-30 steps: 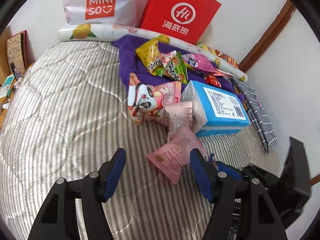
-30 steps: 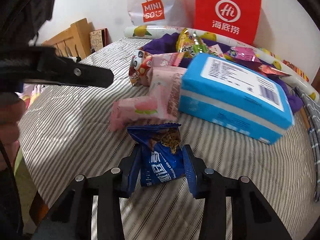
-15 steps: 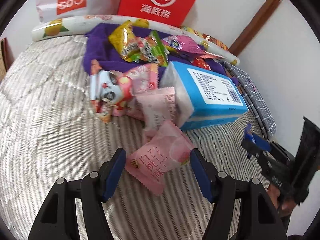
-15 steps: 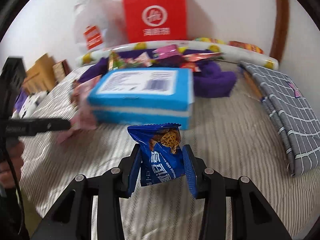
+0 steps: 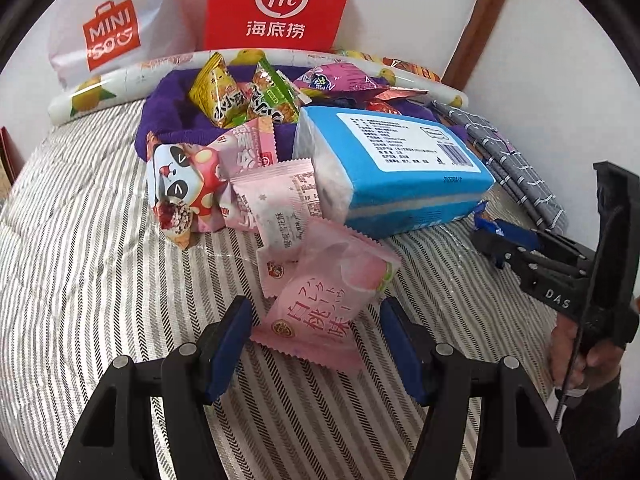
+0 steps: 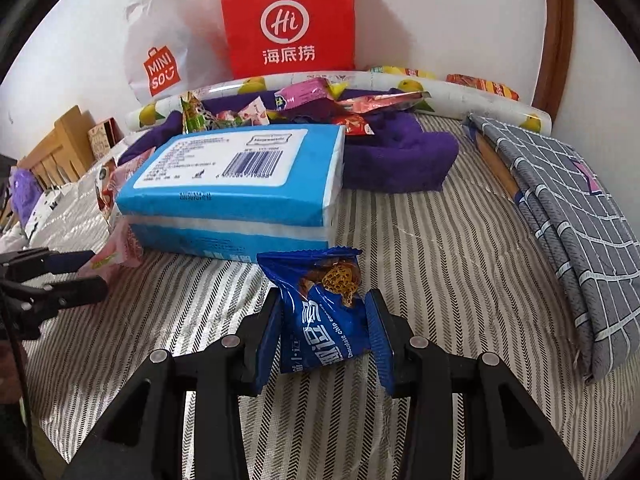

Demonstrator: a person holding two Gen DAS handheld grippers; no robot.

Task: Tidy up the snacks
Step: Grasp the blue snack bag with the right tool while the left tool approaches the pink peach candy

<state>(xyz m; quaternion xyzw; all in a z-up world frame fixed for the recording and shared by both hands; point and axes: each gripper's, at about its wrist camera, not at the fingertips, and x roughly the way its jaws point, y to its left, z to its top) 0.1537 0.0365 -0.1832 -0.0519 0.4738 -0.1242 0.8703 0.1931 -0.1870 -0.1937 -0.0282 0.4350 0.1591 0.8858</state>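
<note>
Blue cookie packet (image 6: 326,316) between jaws

Bedroom in home: striped quilted bedding (image 6: 420,240) under gripper, wooden headboard (image 6: 60,148) far left, shopping bags (image 6: 288,20) vs. wall ahead, folded checked cloth (image 6: 568,208) right.

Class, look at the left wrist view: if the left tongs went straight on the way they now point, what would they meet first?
Most likely the pink peach snack packet that lies between the open left tongs. Beyond it come more pink packets and the blue tissue pack, though depth is hard to judge.
</note>
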